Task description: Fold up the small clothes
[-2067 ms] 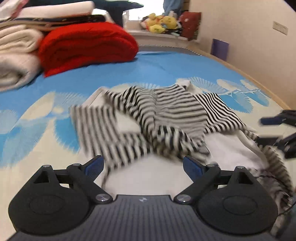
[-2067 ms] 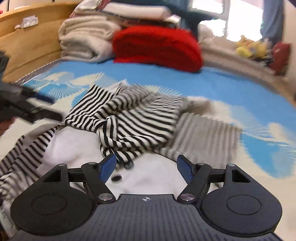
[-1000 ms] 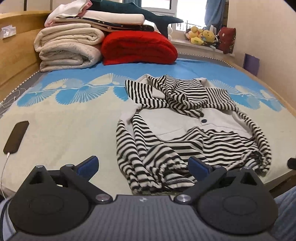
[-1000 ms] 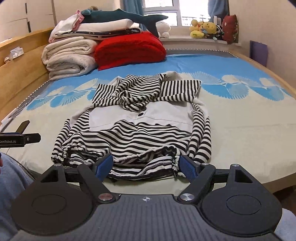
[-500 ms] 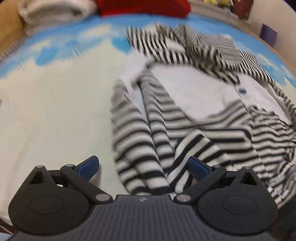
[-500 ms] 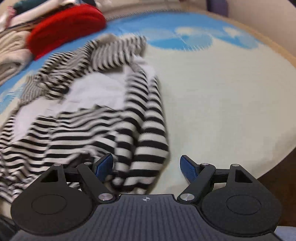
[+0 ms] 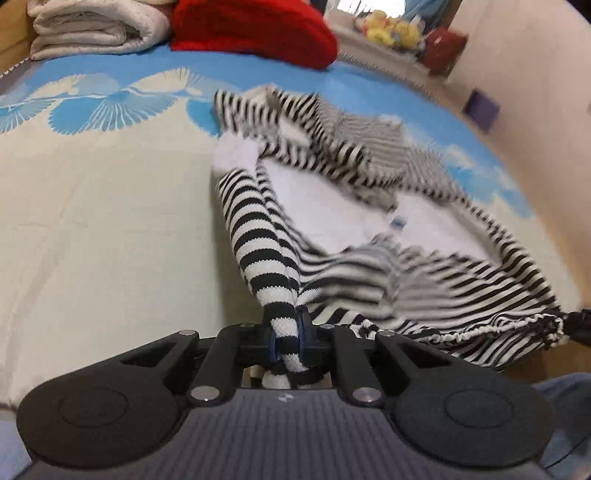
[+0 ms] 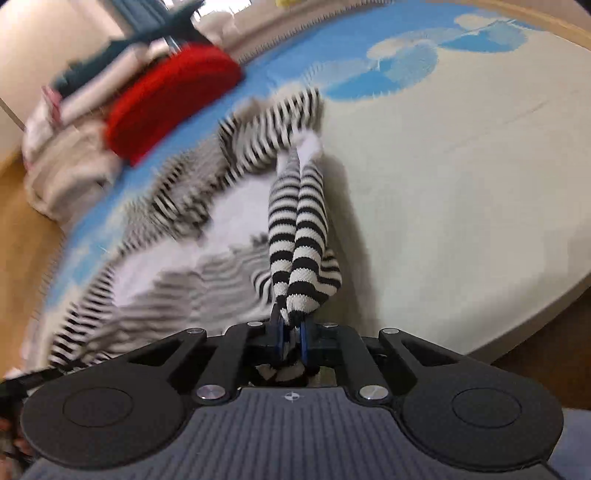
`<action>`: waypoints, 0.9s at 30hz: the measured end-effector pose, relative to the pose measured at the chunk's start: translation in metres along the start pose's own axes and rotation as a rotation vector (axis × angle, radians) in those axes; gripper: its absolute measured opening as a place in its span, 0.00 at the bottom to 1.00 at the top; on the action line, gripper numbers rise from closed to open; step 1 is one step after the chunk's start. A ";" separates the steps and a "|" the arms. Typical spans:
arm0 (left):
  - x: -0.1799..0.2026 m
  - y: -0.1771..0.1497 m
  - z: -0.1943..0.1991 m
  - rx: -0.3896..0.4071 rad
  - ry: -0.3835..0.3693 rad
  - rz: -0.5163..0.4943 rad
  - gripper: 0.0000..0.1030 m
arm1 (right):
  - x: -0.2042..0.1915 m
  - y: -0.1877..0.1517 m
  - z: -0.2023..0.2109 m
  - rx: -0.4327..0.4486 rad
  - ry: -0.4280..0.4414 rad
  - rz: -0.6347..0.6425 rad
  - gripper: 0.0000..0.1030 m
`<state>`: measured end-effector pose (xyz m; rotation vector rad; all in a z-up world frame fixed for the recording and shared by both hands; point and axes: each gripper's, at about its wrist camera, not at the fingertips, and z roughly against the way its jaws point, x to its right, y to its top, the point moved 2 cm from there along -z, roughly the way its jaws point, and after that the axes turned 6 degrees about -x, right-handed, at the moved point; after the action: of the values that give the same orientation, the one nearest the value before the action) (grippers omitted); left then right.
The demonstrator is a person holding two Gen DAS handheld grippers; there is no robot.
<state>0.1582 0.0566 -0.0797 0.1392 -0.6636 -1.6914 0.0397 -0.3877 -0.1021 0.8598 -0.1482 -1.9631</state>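
Bed [image 7: 92, 221], cream with blue fan prints, fills both views; its wooden rim [image 8: 554, 29] shows at 1 o'clock in the right wrist view. Wall [image 7: 535, 55] stands at 1 o'clock in the left wrist view, with toys [image 7: 391, 31] on a ledge at 12 o'clock. Red blanket [image 7: 255, 29] and white blankets [image 7: 92, 29] lie stacked at 11 o'clock, well apart from the garment.

Hoodie [image 7: 369, 206], black-and-white striped with a white chest panel, lies spread on the bed. In the left wrist view its body extends from 12 o'clock to 3 o'clock of the left claw [image 7: 285, 341]; in the right wrist view it extends from 12 o'clock to 9 o'clock of the right claw [image 8: 290, 341]. Hood points toward the blankets; hem [image 7: 480, 332] lies nearest the claws. Long axis runs hood to hem, away from the cameras.

Left sleeve [image 7: 258, 236] runs from the shoulder straight down to the left claw, its cuff end pinched between the pads. Right sleeve [image 8: 299, 229] runs likewise down to the right claw, cuff end pinched between the pads. Jaws of both claws have just been closing and now stand narrow, each clamped on its sleeve. Much of the hoodie body is motion-blurred.
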 end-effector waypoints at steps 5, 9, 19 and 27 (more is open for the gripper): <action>0.002 -0.041 0.050 -0.018 -0.083 0.017 0.11 | 0.007 -0.030 0.067 -0.016 0.072 -0.045 0.07; 0.003 -0.060 0.065 -0.054 -0.130 0.067 0.11 | 0.019 -0.048 0.091 -0.036 0.095 -0.135 0.07; 0.001 0.139 -0.012 0.009 -0.109 0.099 0.12 | -0.016 0.115 0.012 0.029 0.058 -0.165 0.07; -0.043 0.302 -0.132 0.080 0.189 0.398 0.98 | -0.034 0.255 -0.133 0.138 -0.111 -0.220 0.67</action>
<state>0.4874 0.0260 -0.0505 0.2068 -0.5738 -1.2536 0.3167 -0.4662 -0.0738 0.8872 -0.2663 -2.2281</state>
